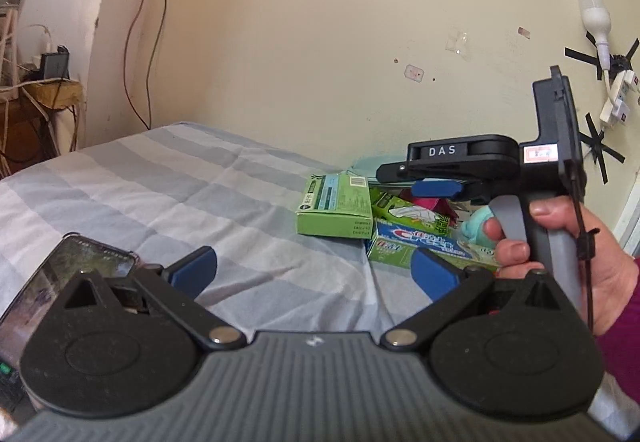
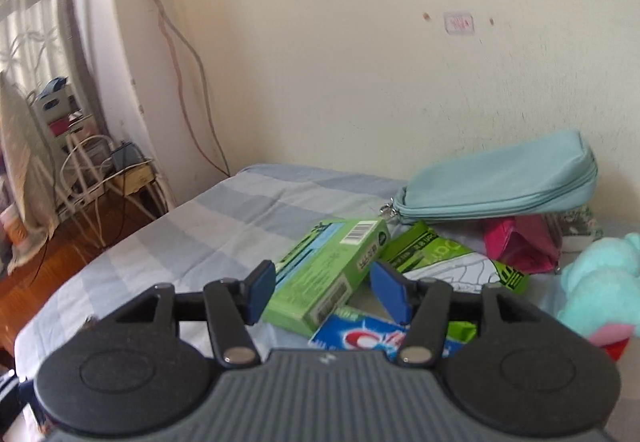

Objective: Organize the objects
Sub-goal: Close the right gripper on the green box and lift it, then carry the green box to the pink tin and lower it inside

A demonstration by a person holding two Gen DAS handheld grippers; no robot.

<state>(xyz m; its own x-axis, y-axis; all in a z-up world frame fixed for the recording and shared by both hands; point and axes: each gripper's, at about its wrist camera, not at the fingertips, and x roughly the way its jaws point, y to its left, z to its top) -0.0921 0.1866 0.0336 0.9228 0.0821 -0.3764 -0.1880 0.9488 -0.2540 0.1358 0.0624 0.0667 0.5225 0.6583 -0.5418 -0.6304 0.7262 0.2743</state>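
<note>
On the striped grey-and-white bedsheet [image 1: 180, 182], a black smartphone in a clear case [image 1: 60, 282] lies at far left. The left gripper [image 1: 314, 274] hangs over bare sheet, jaws spread wide, holding nothing. Further right, a heap sits against the wall: a green cardboard box [image 2: 320, 274], a blue-and-green toothpaste carton [image 1: 424, 242], a teal zipped fabric pouch [image 2: 500, 182], a pink wallet [image 2: 520, 246] and a mint plush toy [image 2: 600, 282]. The right gripper [image 2: 324, 292] hovers above the green box, jaws partly open and empty. This looks like choosing the next item; grasping the box calls for lowering and squaring the pads on its long sides.
</note>
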